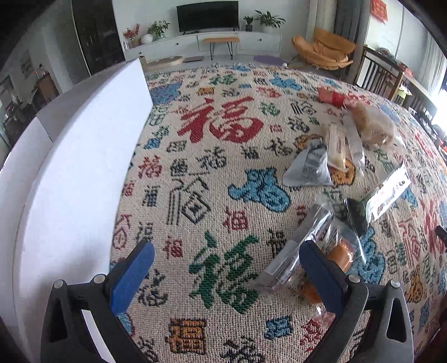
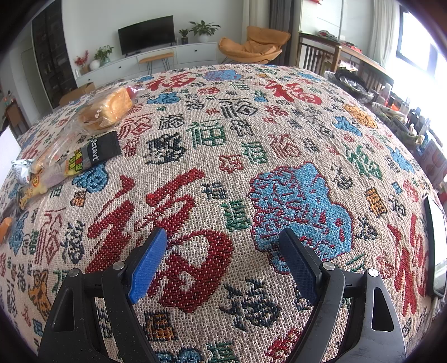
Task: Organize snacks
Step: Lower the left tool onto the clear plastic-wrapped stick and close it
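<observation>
Several wrapped snacks lie scattered on the patterned tablecloth. In the left wrist view a clear packet with orange pieces lies just behind my right fingertip. A silver pouch, a bagged bread loaf, a green-and-white packet and a red packet lie farther right. A white box stands at the left. My left gripper hovers open with nothing between its fingers. My right gripper is open over bare cloth. In its view the bread loaf and a black packet lie far left.
A phone or tablet lies at the table's right edge. Wooden chairs and a cluttered side table stand to the right. Beyond the table are a TV on a white cabinet and an orange lounge chair.
</observation>
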A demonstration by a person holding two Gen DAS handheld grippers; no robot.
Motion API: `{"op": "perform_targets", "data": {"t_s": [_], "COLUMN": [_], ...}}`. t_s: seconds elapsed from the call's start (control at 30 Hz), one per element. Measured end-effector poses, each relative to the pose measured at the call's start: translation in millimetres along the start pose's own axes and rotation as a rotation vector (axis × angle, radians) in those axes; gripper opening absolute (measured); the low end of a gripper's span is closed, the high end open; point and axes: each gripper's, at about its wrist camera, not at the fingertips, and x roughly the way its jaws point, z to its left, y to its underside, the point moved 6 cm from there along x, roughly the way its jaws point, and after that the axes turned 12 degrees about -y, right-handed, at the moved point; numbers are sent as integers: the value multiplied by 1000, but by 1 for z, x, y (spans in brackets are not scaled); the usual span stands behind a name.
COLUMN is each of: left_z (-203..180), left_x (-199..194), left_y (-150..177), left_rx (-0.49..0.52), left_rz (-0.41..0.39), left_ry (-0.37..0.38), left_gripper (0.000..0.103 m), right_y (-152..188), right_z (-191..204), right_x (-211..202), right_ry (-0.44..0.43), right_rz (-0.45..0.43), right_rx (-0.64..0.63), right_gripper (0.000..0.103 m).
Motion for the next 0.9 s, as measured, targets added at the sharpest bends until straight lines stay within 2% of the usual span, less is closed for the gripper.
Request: {"op": "perform_targets", "data": {"t_s": [0.23, 0.43, 0.5, 0.57, 0.67, 0.9], "left_z": [-16, -21, -28, -32, -36, -44], "left_x": [15, 20, 17, 13, 8, -2], "left_y": [11, 6, 7, 8, 10, 17], "left_rx": [92, 105, 137, 155, 163, 194], "left_rz": [25, 30, 20, 16, 23, 21], "left_ry": [-21, -13, 16, 56, 95, 110], "left_gripper": [102, 101, 91, 72, 58, 39], "right_y": [0, 0, 0, 0, 0, 0], "right_z": [0, -1, 0, -1, -1, 0], "right_x": [0, 0, 0, 0, 0, 0], "right_ry": [-1, -1, -1, -1, -2, -2], "right_rz": [0, 0, 0, 0, 0, 0], "right_rx": [0, 0, 0, 0, 0, 0], "right_gripper": [85, 85, 85, 85, 85, 85]}}
